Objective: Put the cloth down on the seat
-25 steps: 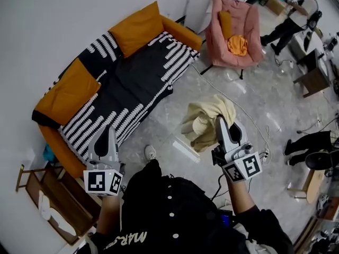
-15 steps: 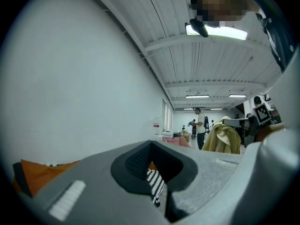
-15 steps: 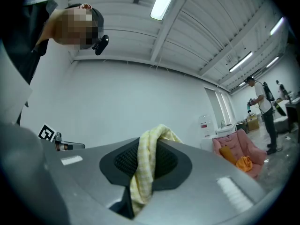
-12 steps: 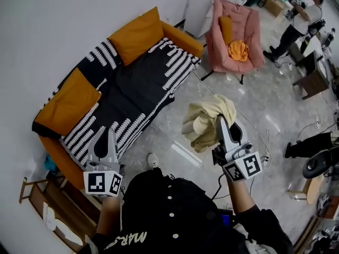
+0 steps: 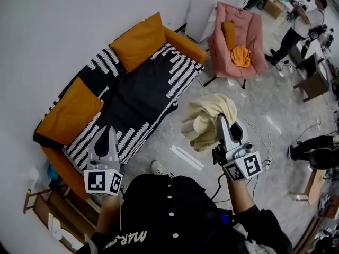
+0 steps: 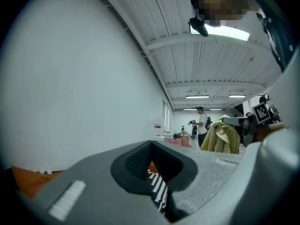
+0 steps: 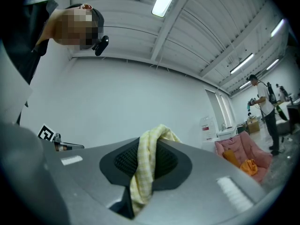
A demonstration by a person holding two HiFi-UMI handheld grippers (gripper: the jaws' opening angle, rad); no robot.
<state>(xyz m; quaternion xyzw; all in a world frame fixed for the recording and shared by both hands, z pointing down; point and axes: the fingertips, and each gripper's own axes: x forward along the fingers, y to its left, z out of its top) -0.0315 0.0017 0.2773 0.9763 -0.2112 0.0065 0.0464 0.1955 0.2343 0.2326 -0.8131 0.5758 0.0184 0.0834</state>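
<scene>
Cloth: a pale yellow cloth hung bunched in the air over the floor, near the sofa's front edge but not yet over any seat.
Right gripper: the right gripper had its jaws pinching one fold of the cloth; in its own view the checked weave ran down between the pads. The rest drooped free, likely so it could be carried clear of the floor.
Left gripper: the left gripper pointed level toward the sofa, jaws drawn together at the tips and holding nothing; probably kept ready to spread the cloth.
Sofa: an orange sofa stood against the wall, with two orange cushions and a black throw with white stripes over its seat. Judged the likely target, still ahead of the cloth.
Armchair: a pink armchair stood well apart, an orange bundle in it.
Floor: grey polished floor, a white cable trailing across it.
Room: white wall, ceiling strip lights, other people at work at the far side.
</scene>
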